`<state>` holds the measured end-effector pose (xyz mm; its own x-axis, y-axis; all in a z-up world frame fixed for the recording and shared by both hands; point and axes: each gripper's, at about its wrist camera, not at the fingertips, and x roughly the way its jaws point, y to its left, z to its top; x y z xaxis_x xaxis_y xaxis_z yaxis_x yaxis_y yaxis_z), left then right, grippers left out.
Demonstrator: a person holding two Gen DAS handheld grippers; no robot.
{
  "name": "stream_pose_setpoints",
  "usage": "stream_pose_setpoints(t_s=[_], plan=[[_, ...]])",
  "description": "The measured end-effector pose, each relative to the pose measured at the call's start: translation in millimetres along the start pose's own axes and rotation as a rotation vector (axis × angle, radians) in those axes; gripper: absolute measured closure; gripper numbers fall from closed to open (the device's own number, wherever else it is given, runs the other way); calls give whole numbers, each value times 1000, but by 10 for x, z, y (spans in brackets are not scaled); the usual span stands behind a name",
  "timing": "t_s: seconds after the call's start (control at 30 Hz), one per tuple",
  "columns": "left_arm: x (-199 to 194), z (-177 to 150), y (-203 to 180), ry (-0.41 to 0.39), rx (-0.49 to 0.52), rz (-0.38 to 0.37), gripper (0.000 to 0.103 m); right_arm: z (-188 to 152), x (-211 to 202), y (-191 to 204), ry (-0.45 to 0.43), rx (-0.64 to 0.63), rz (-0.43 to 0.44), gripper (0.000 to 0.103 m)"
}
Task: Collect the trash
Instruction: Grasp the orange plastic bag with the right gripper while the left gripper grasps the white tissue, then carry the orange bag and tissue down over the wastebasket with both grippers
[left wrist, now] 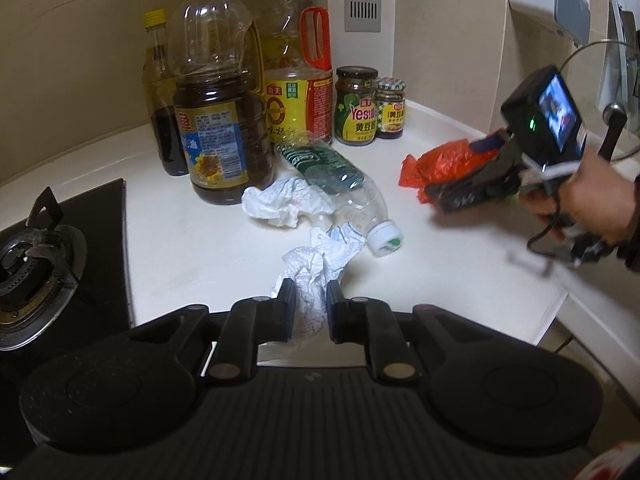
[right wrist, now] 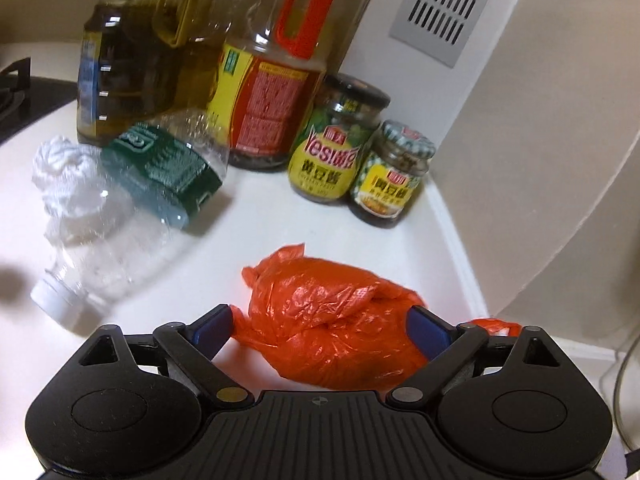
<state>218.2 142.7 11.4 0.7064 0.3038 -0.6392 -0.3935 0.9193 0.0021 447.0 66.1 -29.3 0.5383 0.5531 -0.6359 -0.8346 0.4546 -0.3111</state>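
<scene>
Larger jar (left wrist: pixel 356 106): label reads "Yes!" above Chinese characters "黄豆酱". Smaller jar (left wrist: pixel 391 108): label carries "黄豆酱". Yellow-labelled oil bottle (left wrist: pixel 298 92): red badge reading "海天". Remaining print on bottles too small or blurred to read.

Oil bottles (left wrist: pixel 218 120) and two sauce jars (left wrist: pixel 356 106) are ranged along the wall on the white bench (left wrist: pixel 460 272), beside a gas burner (left wrist: pixel 28 264).

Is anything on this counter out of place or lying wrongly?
Yes. A plastic bottle lies on its side among upright oil bottles and jars. A crumpled tissue sits beside it, and an orange bag lies loose near the counter's edge.
</scene>
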Motion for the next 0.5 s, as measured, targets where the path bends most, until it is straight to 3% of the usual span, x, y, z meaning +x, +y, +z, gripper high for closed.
stream_pose_setpoints(t_s=[0.1,0.2,0.5], plan=[[11,46,-51,-9,-5,-6,89,-52,-14,50,-21,-23,-20,44],[3,76,-106,-15,-6,-16,89,-84,-118,54,-41,-16,-25,54],[-57,52,-310,-19,4,-61,89,-146,-924,-31,-123,111,33,56]])
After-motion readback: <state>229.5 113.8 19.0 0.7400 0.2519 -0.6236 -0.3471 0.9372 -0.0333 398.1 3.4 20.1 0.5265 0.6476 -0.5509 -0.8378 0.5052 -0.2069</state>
